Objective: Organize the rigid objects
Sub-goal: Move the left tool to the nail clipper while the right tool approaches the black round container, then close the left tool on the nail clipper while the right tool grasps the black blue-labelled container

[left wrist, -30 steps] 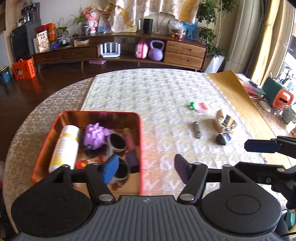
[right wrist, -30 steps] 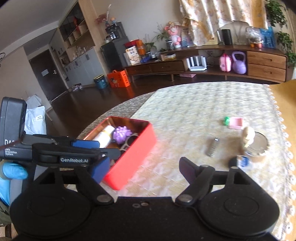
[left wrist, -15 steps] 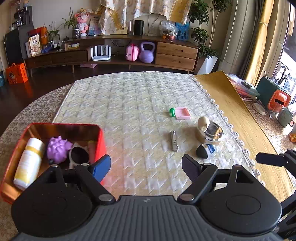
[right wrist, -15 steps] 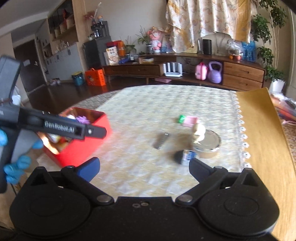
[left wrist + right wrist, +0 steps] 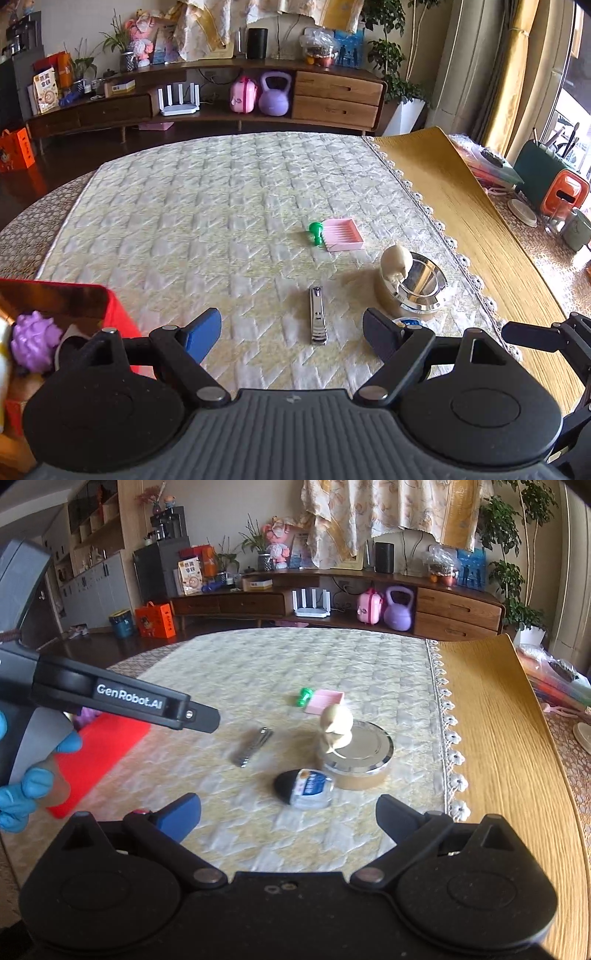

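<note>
My left gripper (image 5: 291, 334) is open and empty, with the metal nail clipper (image 5: 317, 315) lying on the quilted cloth between its fingers. The red box (image 5: 110, 314) sits at the left edge, holding a purple spiky ball (image 5: 35, 345) and other items. My right gripper (image 5: 288, 816) is open and empty, just short of a small black-capped bottle (image 5: 304, 786). Beyond lie the nail clipper (image 5: 253, 746), a round metal tin (image 5: 360, 757) with a cream figurine (image 5: 336, 725), a pink comb tray (image 5: 325, 700) and a green piece (image 5: 304, 696).
The left gripper's body (image 5: 110, 701) crosses the left of the right wrist view above the red box (image 5: 99, 753). A yellow mat (image 5: 461, 206) covers the table's right side. Containers (image 5: 554, 184) stand at the far right. A sideboard (image 5: 221, 96) lines the back wall.
My left gripper has moved right, from over the red box to the nail clipper. My right gripper has turned right and come close to the small bottle. Both stay open.
</note>
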Demonstrator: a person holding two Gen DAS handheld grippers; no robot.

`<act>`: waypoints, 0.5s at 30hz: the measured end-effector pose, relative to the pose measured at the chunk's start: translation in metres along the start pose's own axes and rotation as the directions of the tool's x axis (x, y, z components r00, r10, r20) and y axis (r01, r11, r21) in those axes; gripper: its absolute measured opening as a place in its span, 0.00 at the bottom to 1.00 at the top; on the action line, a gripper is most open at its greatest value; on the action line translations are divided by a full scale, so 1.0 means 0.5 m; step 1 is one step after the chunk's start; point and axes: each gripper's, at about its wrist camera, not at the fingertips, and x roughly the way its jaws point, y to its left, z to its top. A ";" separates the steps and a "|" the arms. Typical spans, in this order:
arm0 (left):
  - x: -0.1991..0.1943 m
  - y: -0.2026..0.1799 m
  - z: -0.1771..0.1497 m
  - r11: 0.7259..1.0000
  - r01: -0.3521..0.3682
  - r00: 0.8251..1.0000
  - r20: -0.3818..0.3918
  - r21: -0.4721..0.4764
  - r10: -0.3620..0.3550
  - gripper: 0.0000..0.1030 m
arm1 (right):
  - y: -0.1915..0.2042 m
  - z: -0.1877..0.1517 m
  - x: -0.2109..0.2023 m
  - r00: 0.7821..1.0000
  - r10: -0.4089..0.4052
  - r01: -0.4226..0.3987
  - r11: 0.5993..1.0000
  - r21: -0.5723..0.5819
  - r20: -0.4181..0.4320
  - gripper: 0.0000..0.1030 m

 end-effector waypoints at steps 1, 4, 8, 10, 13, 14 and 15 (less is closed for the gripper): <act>0.011 -0.003 0.001 1.000 0.003 1.000 -0.005 0.003 -0.003 0.81 | -0.002 0.001 0.008 1.000 -0.001 0.001 1.000 -0.002 -0.001 0.97; 0.048 -0.008 0.002 1.000 0.009 0.999 -0.031 0.006 -0.008 0.81 | -0.005 0.001 0.030 1.000 -0.018 0.018 1.000 -0.012 -0.004 0.94; 0.089 -0.006 0.003 1.000 0.001 0.998 -0.057 -0.017 -0.002 0.81 | -0.006 0.000 0.057 1.000 -0.012 0.011 1.000 -0.015 -0.016 0.91; 0.107 -0.006 0.003 1.000 0.000 0.998 -0.065 -0.012 -0.001 0.81 | -0.007 0.001 0.069 1.000 -0.006 0.005 1.000 -0.010 -0.022 0.89; 0.129 -0.009 0.004 1.000 -0.014 0.997 -0.070 0.005 0.014 0.81 | -0.007 0.002 0.087 1.000 0.005 -0.005 1.000 0.000 -0.031 0.85; 0.134 -0.011 0.003 1.000 -0.017 0.998 -0.067 0.016 0.018 0.81 | -0.007 0.003 0.093 0.999 0.004 -0.004 1.000 0.002 -0.034 0.84; 0.139 -0.014 0.004 0.999 -0.018 0.998 -0.065 0.027 0.020 0.81 | -0.008 0.002 0.098 0.999 0.003 -0.003 1.000 0.002 -0.037 0.84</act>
